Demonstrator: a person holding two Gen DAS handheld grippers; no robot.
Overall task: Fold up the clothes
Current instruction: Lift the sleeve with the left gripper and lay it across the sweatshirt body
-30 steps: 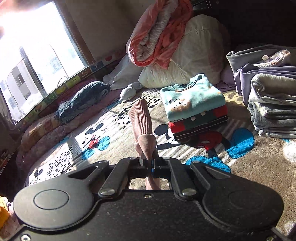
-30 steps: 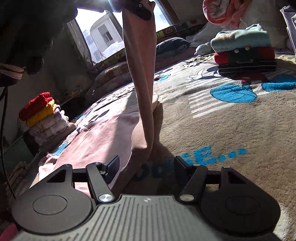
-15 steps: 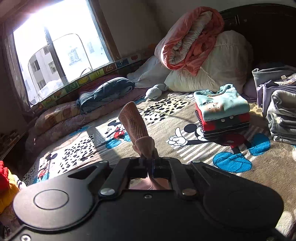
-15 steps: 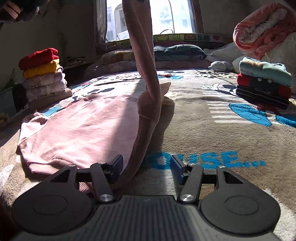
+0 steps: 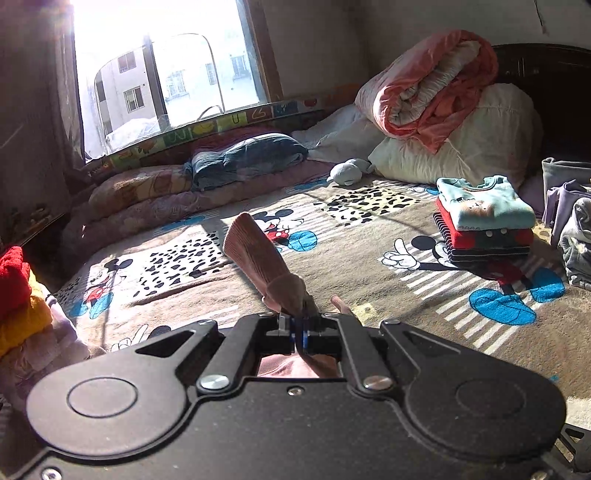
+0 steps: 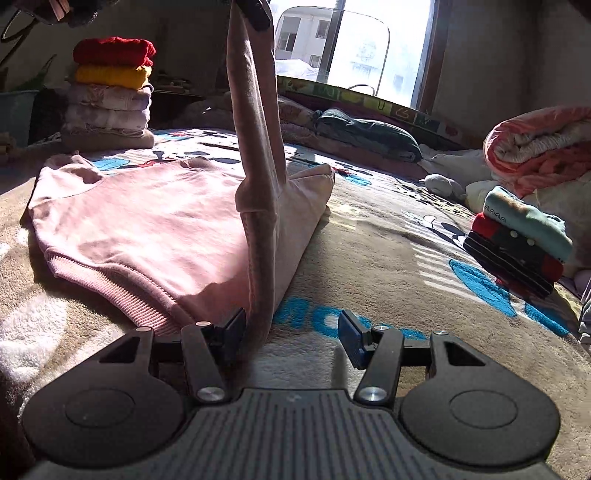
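Note:
A pink sweatshirt [image 6: 147,229] lies flat on the cartoon-print bed blanket [image 6: 388,266]. Its right sleeve [image 6: 255,147] rises straight up from the body, held high by my left gripper [image 6: 255,14] at the top edge of the right wrist view. In the left wrist view my left gripper [image 5: 298,330] is shut on that sleeve, and the ribbed cuff [image 5: 255,247] sticks out past the fingers. My right gripper [image 6: 291,332] is open, low over the blanket at the sweatshirt's hem corner, with its left finger [image 6: 234,328] against the fabric fold.
A folded pile with a teal top [image 5: 484,218] sits on the blanket to the right. Another folded pile topped in red and yellow [image 6: 110,85] stands at the left. Rolled quilts and pillows [image 5: 436,110] line the headboard. Grey folded clothes [image 5: 572,221] are at far right.
Both views have swung left toward the window. The left gripper has carried the sleeve upward and leftward over the sweatshirt's body. The right gripper stayed open near the hem.

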